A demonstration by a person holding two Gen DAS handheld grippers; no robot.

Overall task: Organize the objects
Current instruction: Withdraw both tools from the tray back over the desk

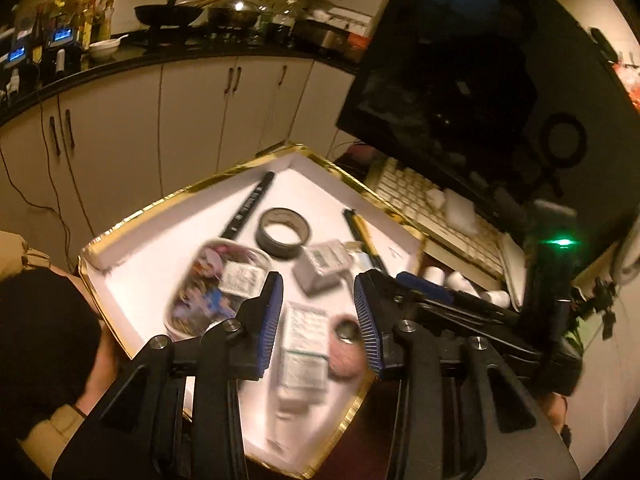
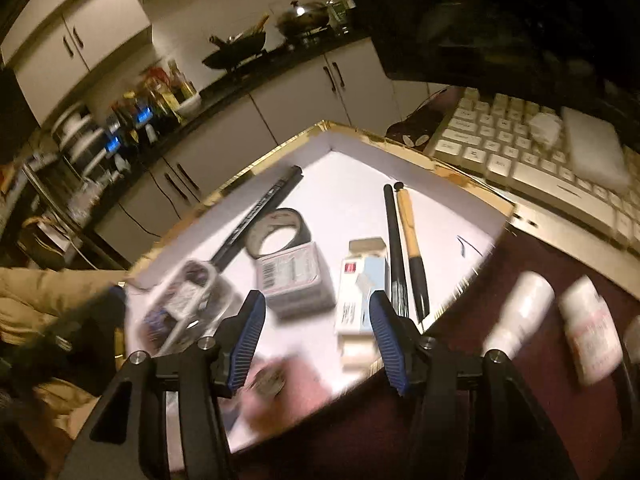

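Above gold-rimmed tray [image 1: 120, 344], left gripper [image 1: 316, 320] and right gripper [image 2: 316, 336] hover, jaws of both spread, nothing between. Below: pink yarn ball [image 1: 346, 344], white boxes [image 1: 306, 340]; farther, plastic container [image 1: 212, 284], tape roll [image 1: 282, 232], pens [image 2: 400, 248]. Two white bottles [image 2: 520, 312] outside tray, near keyboard [image 2: 540, 172]. Risk, judged: crowded tray, a low reach could knock neighbours; round bottles may roll away.

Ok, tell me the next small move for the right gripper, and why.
Probably swing the right gripper toward the two white bottles on the dark red tabletop. Its jaws stand open and empty, and those bottles lie outside the gold-rimmed tray, where the other items already sit.
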